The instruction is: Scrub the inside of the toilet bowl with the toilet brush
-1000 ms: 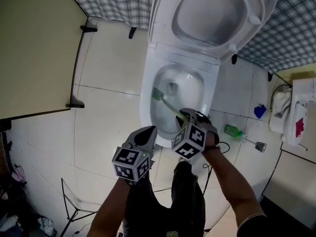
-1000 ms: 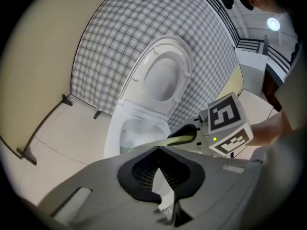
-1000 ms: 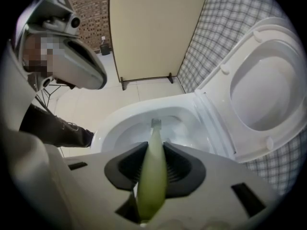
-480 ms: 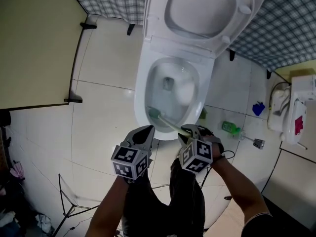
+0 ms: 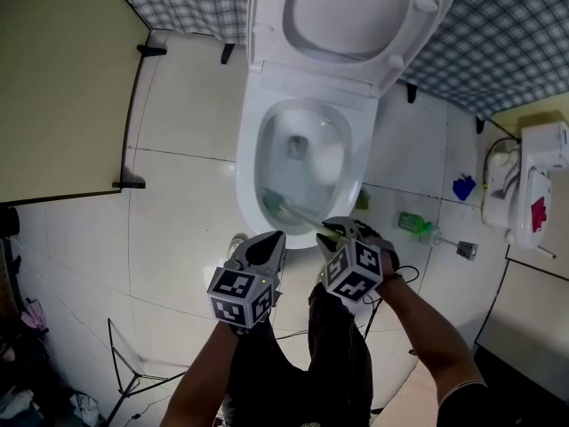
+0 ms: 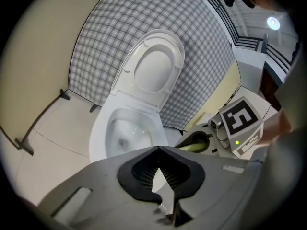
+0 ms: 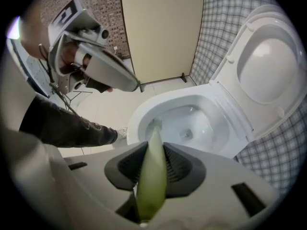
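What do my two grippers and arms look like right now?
The left gripper and right gripper are both grey plastic, beak-shaped shells with dark ribbed pads. Each carries a white cube printed with black square markers, with a small green light beside it. The right arm is bare up to a dark short sleeve.

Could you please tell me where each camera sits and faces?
Head view: on the person's head, facing steeply down at the toilet bowl; left gripper, right gripper, forearms show.
Left gripper view: on the left gripper, facing the bowl past its shut fingers; right gripper beside.
Right gripper view: on the right gripper, along the gripped toilet brush into the bowl; left gripper shows.
All share the bowl.
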The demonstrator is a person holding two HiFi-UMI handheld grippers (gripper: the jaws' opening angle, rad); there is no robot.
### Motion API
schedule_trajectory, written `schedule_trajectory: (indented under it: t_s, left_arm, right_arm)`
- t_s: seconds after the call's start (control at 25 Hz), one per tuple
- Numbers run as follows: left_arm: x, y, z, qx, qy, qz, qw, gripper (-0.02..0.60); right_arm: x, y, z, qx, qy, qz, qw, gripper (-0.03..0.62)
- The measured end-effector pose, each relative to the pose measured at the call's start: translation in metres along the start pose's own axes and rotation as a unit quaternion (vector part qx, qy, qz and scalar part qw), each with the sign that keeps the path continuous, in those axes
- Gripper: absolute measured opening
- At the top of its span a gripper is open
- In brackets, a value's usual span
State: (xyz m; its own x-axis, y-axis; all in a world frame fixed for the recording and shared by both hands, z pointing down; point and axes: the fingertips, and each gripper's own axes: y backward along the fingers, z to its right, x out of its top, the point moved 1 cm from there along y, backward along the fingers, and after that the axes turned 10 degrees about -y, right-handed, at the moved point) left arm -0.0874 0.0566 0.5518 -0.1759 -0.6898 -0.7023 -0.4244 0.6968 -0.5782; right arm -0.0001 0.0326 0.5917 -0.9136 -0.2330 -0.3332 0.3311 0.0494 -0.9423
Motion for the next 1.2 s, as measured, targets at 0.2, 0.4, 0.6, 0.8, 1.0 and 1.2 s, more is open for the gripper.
schedule_trajectory:
  t_s: [0.2, 0.4, 0.6, 0.8, 1.0, 1.2]
  left_arm:
    - [0.006, 0.005, -0.011, -0.002, -0.010, 0.001, 0.9999, 0.009]
    - [0.019, 0.007, -0.030, -0.007, -0.025, 0.000, 0.9997, 0.009]
    - [0.032, 0.011, -0.045, -0.015, -0.048, -0.010, 0.9987, 0.009]
    - [0.027, 0.011, -0.047, -0.026, -0.056, -0.020, 0.9979, 0.009]
    - [0.025, 0.010, -0.043, -0.037, -0.062, -0.031, 0.9969, 0.009]
    - [0.025, 0.005, -0.035, -0.046, -0.067, -0.035, 0.9961, 0.009]
  right_arm:
    - [0.031, -0.017, 0.028, -0.020, -0.053, 0.016, 0.998, 0.104]
    - [0.051, -0.026, 0.065, -0.044, -0.122, 0.034, 0.991, 0.104]
    - [0.068, -0.033, 0.104, -0.069, -0.206, 0.054, 0.975, 0.104]
    - [0.066, -0.035, 0.143, -0.099, -0.318, 0.057, 0.941, 0.104]
    - [0.037, -0.033, 0.157, -0.109, -0.435, 0.056, 0.892, 0.104]
    - [0.003, -0.020, 0.172, -0.123, -0.520, 0.066, 0.842, 0.104]
